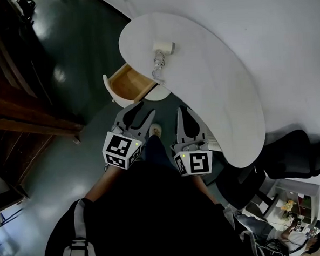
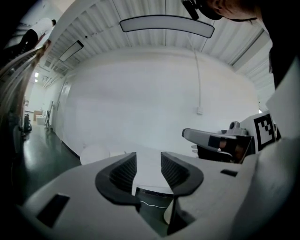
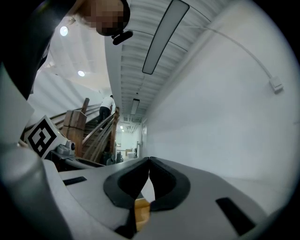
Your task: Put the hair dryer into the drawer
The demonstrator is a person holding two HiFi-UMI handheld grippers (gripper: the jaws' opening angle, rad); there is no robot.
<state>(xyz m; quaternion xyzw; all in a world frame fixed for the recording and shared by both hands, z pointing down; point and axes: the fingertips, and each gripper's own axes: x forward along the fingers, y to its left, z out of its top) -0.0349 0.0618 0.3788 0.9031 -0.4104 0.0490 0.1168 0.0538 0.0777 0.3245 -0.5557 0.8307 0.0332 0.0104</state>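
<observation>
In the head view a white hair dryer (image 1: 163, 46) lies on the curved white table (image 1: 223, 94), its coiled cord (image 1: 158, 64) trailing toward the table's near edge. Below that edge a wooden drawer (image 1: 129, 82) stands pulled out, nothing showing inside. My left gripper (image 1: 139, 111) hovers just short of the drawer, open and empty; in its own view the left gripper (image 2: 148, 161) shows a clear gap between the pads. Beside it, my right gripper (image 1: 182, 112) points at the table edge. The right gripper (image 3: 149, 162) has its tips touching and holds nothing, with the drawer's wood (image 3: 142, 212) showing below.
A black office chair (image 1: 291, 154) stands at the table's right end. Dark wooden stairs (image 1: 18, 106) run along the left over a dark glossy floor (image 1: 74, 43). The person's shoe (image 1: 155, 130) is between the grippers. A white wall lies beyond the table.
</observation>
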